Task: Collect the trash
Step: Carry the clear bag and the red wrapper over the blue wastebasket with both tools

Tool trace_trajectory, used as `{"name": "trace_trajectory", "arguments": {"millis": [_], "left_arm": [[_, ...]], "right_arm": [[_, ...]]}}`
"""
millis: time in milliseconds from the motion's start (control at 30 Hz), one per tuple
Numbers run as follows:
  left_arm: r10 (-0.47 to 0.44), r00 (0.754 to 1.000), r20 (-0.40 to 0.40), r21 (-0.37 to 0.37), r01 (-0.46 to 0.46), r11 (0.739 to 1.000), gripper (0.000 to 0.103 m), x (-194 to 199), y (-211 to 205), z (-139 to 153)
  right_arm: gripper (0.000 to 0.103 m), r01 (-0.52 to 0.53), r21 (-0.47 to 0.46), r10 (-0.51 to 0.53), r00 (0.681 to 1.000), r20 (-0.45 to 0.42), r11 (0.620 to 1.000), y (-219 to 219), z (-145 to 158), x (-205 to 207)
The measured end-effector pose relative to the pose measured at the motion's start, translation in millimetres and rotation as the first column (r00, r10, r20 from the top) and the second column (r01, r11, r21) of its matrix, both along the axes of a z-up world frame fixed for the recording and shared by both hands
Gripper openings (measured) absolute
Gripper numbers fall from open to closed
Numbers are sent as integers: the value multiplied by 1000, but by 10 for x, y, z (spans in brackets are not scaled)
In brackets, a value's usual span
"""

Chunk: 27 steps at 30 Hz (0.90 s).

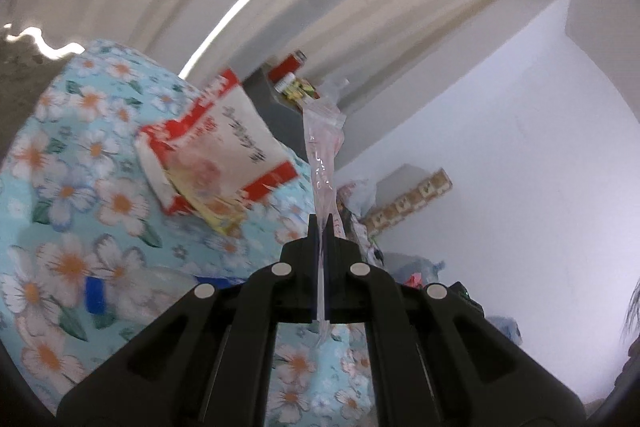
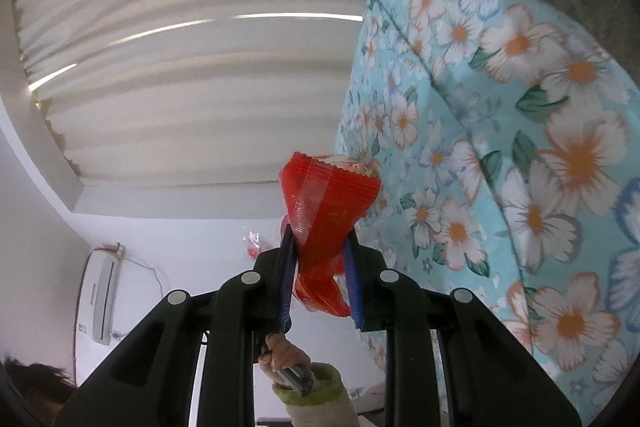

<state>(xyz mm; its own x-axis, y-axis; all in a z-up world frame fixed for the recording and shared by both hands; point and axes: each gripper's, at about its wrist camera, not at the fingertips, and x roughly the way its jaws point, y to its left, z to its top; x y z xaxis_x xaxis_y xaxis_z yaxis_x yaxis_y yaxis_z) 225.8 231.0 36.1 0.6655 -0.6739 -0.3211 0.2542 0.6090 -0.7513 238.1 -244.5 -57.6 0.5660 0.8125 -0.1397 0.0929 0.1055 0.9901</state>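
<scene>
In the left wrist view my left gripper [image 1: 320, 223] is shut on a thin clear plastic wrapper [image 1: 322, 147] that sticks out past the fingertips. A red and white snack bag [image 1: 216, 143] with a yellow packet under it lies on the flowered cloth [image 1: 80, 155] to the left of the gripper. In the right wrist view my right gripper [image 2: 318, 235] is shut on a crumpled red plastic wrapper [image 2: 326, 199], held in the air beside the flowered cloth [image 2: 500, 107].
A blue-labelled clear bottle [image 1: 120, 291] lies on the cloth near the left gripper. A dark shelf holds a red can [image 1: 288, 65] and a bottle. A pile of bags [image 1: 372, 211] lies by the white wall. The person's sleeved hand [image 2: 296, 363] shows below the right gripper.
</scene>
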Motion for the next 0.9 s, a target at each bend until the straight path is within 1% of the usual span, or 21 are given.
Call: {"name": "trace_trajectory", "arguments": {"millis": [100,300,567,700,800,833,900], "left_arm": [[-60,998,-8,-8,60,998,0,40,-236,36],[-141,990,-3,23,141,990,0,63,-729,109],[-262,965,-15,78,262,962,0,86,-1566,123],[-339,940,-49,109,342,933,0,180,-2049,74],[-390,918,-68,155,396,905,0,255,-2462,33],[-413,908,-74,178,419,890,0,286,-2664,11],[-442,893,-82,206,449,870,0,306,-2924,-27]], "right_arm": [[23,30,15,-31,999,11,999,-106,-13,-75],[23,81,37,-82,996,33,996,-389,-20,-285],[23,166,72,-169,985,39,983,-814,-101,-554],[23,224,70,-226,973,35,972,-1051,-150,-730],[23,280,60,-282,959,26,958,-1259,-220,-874],[23,299,56,-301,954,21,953,-1332,-251,-921],[23,334,45,-334,942,6,942,-1470,-304,-1011]]}}
